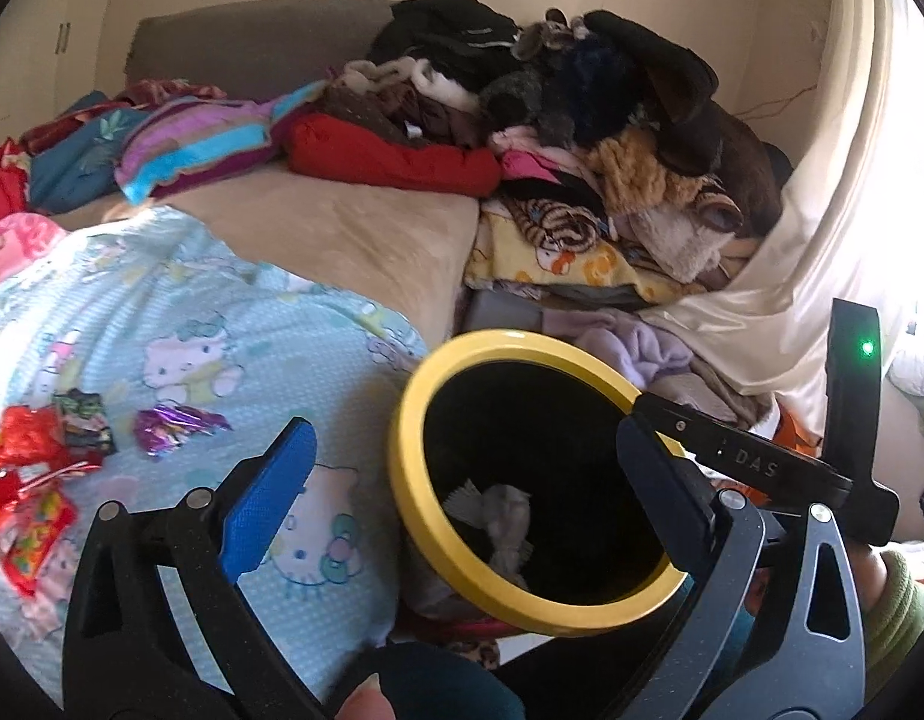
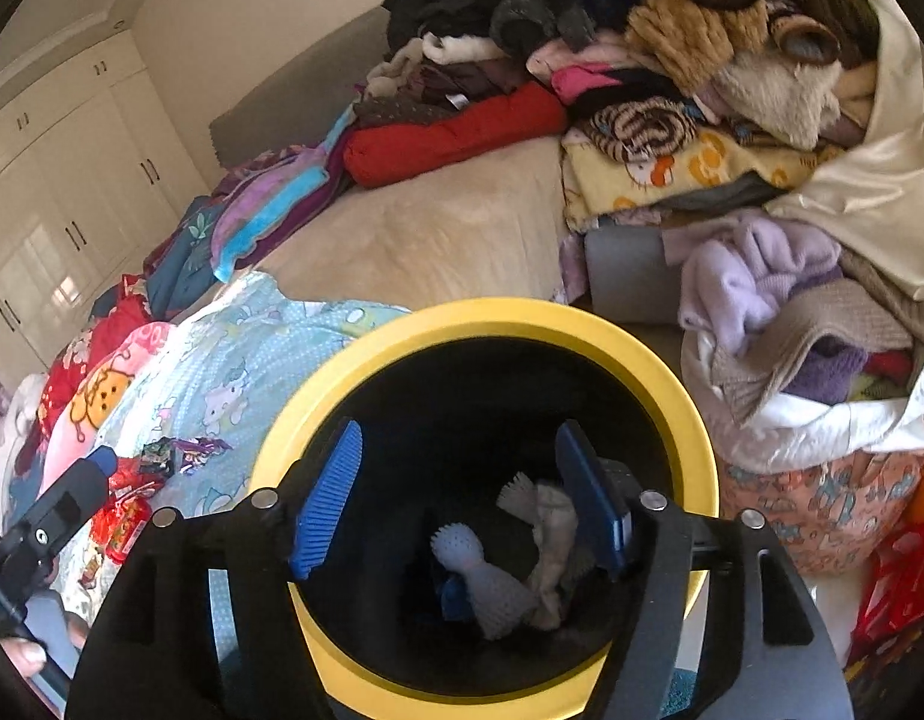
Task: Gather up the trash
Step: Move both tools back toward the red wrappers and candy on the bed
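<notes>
Right gripper [image 2: 459, 495] jaws spread over yellow-rimmed bin [image 2: 672, 384], left gripper [image 1: 462, 480] jaws spread

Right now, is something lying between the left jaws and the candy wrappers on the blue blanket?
Nothing visible does. The wrappers lie uncovered on the blanket, left of the open left gripper; only bare blanket lies between.

Cream walls [image 2: 234, 30], white wardrobe [image 2: 72, 180], cluttered bed [image 1: 354, 228].
</notes>
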A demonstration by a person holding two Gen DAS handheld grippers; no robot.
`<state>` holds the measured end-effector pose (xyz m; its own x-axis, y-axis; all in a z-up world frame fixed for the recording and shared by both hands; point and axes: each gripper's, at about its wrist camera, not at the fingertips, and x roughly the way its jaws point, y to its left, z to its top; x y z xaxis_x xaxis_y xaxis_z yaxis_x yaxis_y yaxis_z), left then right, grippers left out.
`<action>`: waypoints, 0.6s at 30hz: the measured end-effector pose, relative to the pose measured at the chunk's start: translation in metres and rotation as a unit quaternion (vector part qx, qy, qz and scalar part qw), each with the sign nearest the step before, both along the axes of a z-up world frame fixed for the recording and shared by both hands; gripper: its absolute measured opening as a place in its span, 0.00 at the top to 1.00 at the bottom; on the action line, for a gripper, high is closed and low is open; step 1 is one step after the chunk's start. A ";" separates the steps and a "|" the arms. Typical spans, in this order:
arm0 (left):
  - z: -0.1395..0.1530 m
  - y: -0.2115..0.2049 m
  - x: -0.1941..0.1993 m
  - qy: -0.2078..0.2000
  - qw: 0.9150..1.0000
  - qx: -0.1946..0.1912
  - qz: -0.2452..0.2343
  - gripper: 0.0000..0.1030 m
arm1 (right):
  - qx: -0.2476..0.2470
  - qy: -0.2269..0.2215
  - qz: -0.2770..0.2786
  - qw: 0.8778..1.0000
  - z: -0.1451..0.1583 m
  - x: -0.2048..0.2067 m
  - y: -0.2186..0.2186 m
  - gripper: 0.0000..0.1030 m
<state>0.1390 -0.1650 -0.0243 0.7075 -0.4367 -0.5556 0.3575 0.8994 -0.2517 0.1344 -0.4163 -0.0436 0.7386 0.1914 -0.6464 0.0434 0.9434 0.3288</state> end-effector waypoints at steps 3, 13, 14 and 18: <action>0.005 0.011 -0.004 -0.009 1.000 -0.002 0.013 0.11 | -0.005 -0.013 0.006 1.000 0.006 -0.002 0.008 0.34; 0.018 0.050 -0.011 -0.036 0.998 -0.003 0.057 0.11 | -0.022 -0.049 0.046 0.997 0.025 -0.010 0.054 0.28; 0.019 0.054 -0.012 -0.038 0.997 -0.003 0.061 0.11 | -0.022 -0.051 0.050 0.997 0.026 -0.010 0.059 0.28; 0.023 0.071 -0.015 -0.046 0.996 -0.003 0.079 0.11 | -0.025 -0.057 0.075 0.995 0.030 -0.011 0.084 0.27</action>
<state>0.1240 -0.0944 -0.0010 0.8161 -0.3185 -0.4823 0.2330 0.9449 -0.2298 0.1236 -0.3326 -0.0137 0.7729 0.2742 -0.5722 -0.1339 0.9520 0.2753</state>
